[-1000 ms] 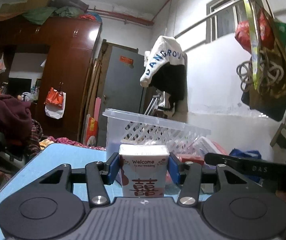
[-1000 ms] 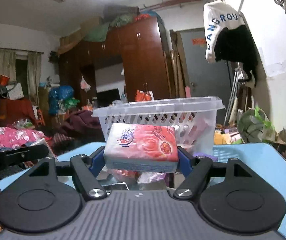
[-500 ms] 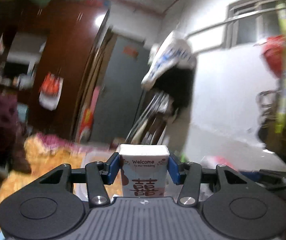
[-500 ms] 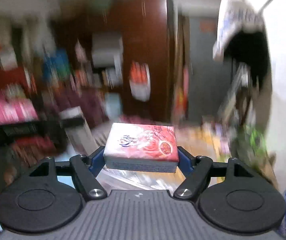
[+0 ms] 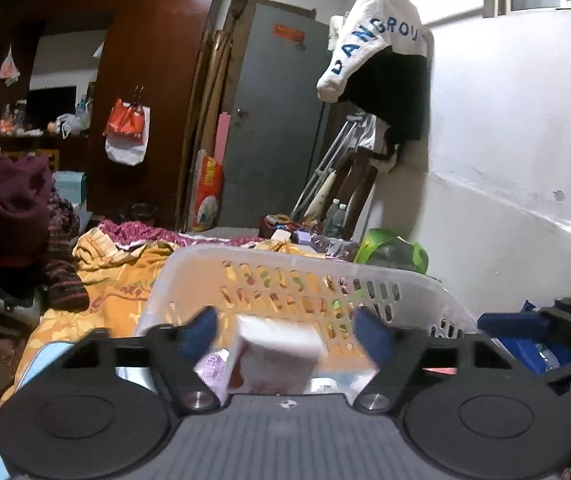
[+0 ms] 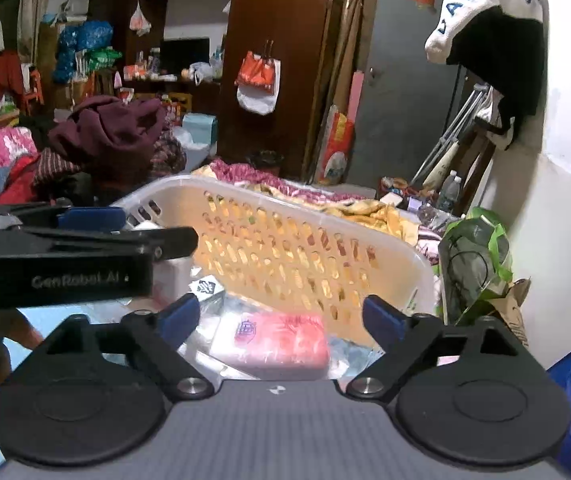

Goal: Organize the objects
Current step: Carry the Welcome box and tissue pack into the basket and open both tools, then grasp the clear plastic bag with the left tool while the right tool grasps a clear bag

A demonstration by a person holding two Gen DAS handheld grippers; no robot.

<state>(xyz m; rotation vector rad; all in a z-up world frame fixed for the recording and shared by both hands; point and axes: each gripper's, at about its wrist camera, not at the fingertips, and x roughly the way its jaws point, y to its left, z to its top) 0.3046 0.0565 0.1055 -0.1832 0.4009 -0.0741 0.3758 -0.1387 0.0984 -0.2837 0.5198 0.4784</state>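
Both claws sit over the white perforated basket [image 5: 309, 280], and we read both as spread apart with nothing between the pads

Left claw [image 5: 285, 332]: blue pads wide apart at lower centre of the left wrist frame; the white box [image 5: 275, 360] is blurred, tilted, lying between and below the pads, clear of both. We judge it released and dropping into the basket. A purple-pink packet [image 5: 215, 368] lies just left of it inside the basket

Right claw [image 6: 281, 316]: pads wide apart at lower centre of the right wrist frame; the red tissue pack [image 6: 281, 344] lies flat below and between them, not touched by either, long axis running left-right across the frame, parallel to the line between the pads. It rests on clear plastic wrapping among the basket contents, near the holed wall [image 6: 285, 252]. A small black-and-white patterned item [image 6: 205, 288] sits further left in the basket

The left claw shows in the right wrist view as a black body at middle left, close beside the right one, so both arms crowd the same opening

Key relation for us: each item is straight below its own claw, inside the basket, so we judge the next move is straight up and back, away from the far wall. Risk: the claws bumping each other or snagging the basket rim on the way out

Table: a pale blue strip [image 6: 37, 316] shows at lower left
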